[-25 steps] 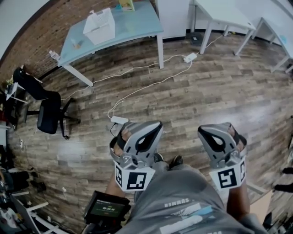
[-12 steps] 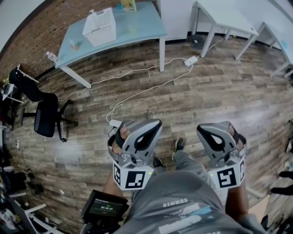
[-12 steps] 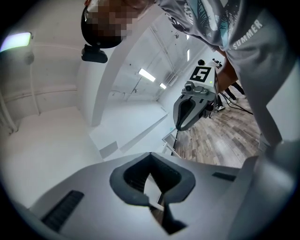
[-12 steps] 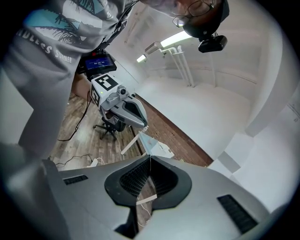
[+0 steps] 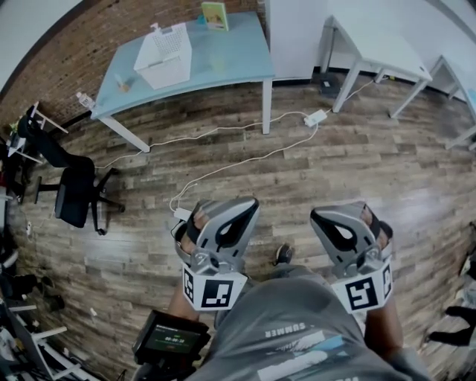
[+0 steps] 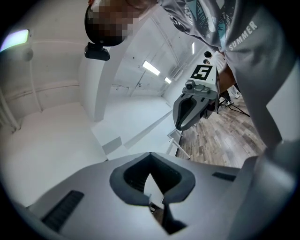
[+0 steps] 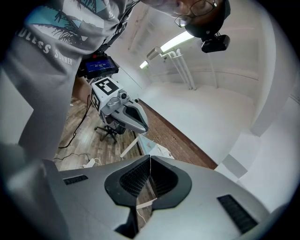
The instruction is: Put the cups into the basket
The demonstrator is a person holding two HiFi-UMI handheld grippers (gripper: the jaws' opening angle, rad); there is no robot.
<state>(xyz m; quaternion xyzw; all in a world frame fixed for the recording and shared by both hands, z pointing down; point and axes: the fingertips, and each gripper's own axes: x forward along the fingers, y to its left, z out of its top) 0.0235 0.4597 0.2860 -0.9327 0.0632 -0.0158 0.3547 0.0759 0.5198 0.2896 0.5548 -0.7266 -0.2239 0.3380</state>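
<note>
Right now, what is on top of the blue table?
A white basket, a green-yellow book-like item at the far edge and a small object near the left. The basket's inside cannot be seen.

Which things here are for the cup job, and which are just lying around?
For the job: white basket on the blue table; left gripper and right gripper, both shut and empty. Cups: too small to tell.

Just lying about: office chair, floor cables, white table, green box.
</note>
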